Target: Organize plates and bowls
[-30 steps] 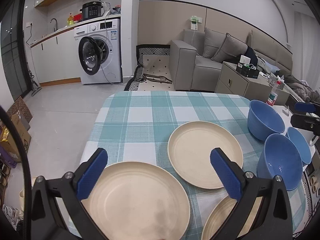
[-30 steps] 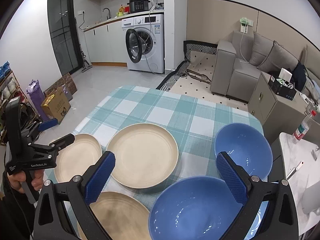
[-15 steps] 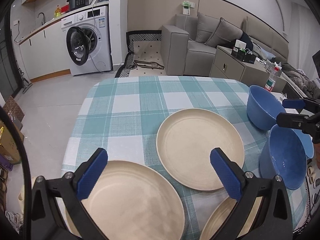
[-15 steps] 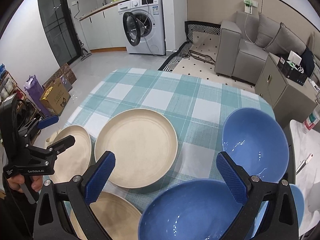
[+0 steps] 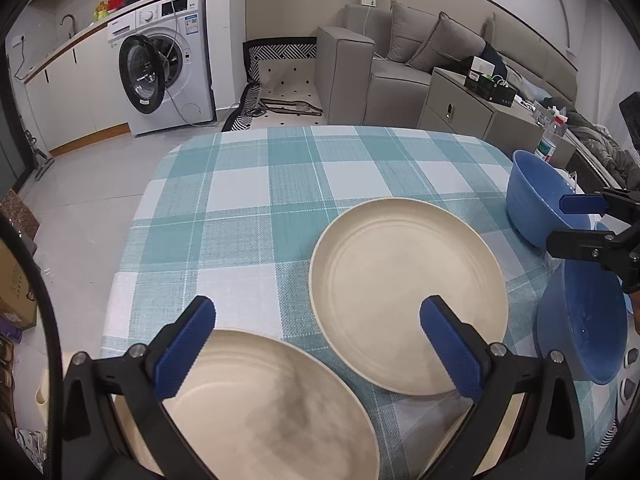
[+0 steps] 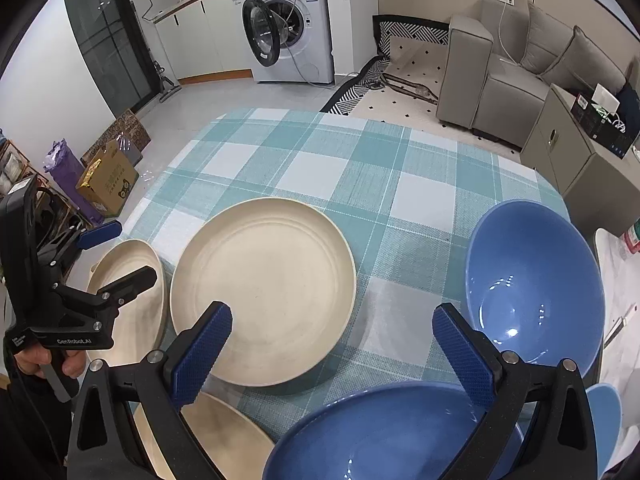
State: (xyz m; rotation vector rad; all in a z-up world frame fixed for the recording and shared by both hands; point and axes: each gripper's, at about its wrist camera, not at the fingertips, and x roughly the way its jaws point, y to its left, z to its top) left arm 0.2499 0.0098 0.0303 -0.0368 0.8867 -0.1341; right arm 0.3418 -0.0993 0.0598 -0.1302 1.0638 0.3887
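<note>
Three cream plates lie on the checked tablecloth (image 5: pixel 280 184): a middle plate (image 5: pixel 404 292) (image 6: pixel 264 288), a left plate (image 5: pixel 272 412) (image 6: pixel 132 300) and a near plate (image 6: pixel 216 436). Two deep blue bowls stand at the right, a far bowl (image 6: pixel 532 280) (image 5: pixel 532 204) and a near bowl (image 6: pixel 380 436) (image 5: pixel 580 320). A lighter blue bowl (image 6: pixel 604 412) peeks out beside them. My left gripper (image 5: pixel 317 308) (image 6: pixel 132 251) hangs open above the left plate's far rim. My right gripper (image 6: pixel 332 314) (image 5: pixel 558 222) is open over the near bowl, holding nothing.
A washing machine (image 5: pixel 168 68) with its door open stands beyond the table, next to a grey sofa (image 5: pixel 400 52) and a low cabinet (image 5: pixel 480 112). Boxes (image 6: pixel 108 176) sit on the floor at the left. A hand (image 6: pixel 40 360) grips the left gripper's handle.
Both grippers have dropped lower and moved forward over the table, so plates and bowls look larger. Both stayed open. No dish has moved.
</note>
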